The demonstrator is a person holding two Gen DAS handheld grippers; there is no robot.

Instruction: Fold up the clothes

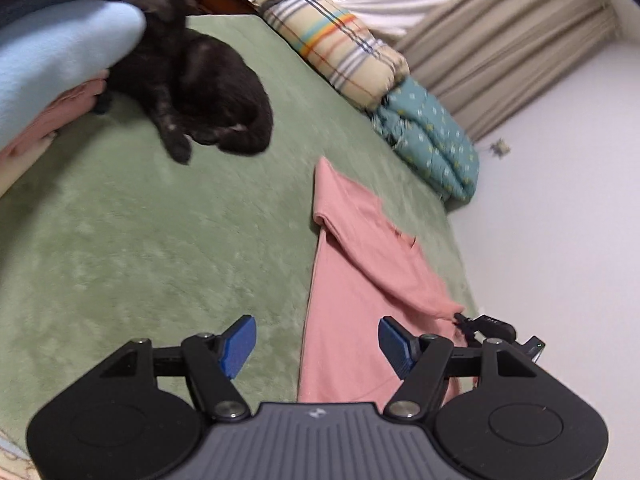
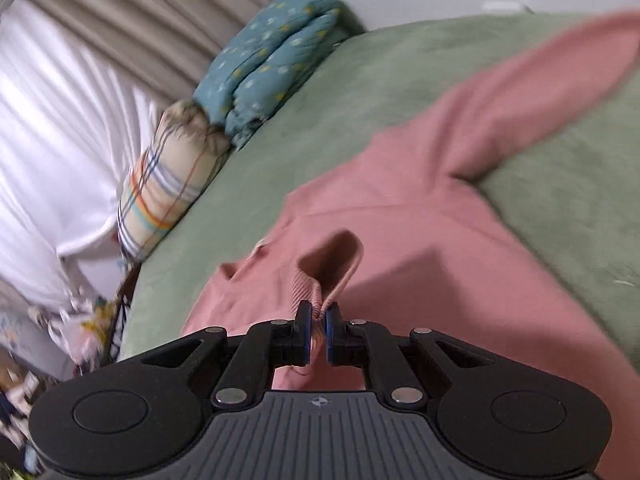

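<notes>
Pink knit: the sweatshirt (image 2: 400,240) lies spread on the green blanket (image 1: 140,240) near the blanket's wall-side edge, one sleeve (image 2: 540,92) stretched away across the green.
Feel: soft, light and limp by the look of it; it will likely sag and drag behind any single held point, and cling a little to the fuzzy blanket.
Right gripper (image 2: 318,326): closed on the ribbed cuff (image 2: 308,292), the fabric bunched between the pads.
Left gripper (image 1: 316,344): jaws apart, nothing between them, hovering over the sweatshirt's near edge.
Where to hold: ribbed cuffs, hem and shoulder seams look thickest and least likely to slip; two matching corners keep a fold straight.
Nearby: a black cat (image 1: 192,80) lies on the blanket, well apart from the sweatshirt.
</notes>
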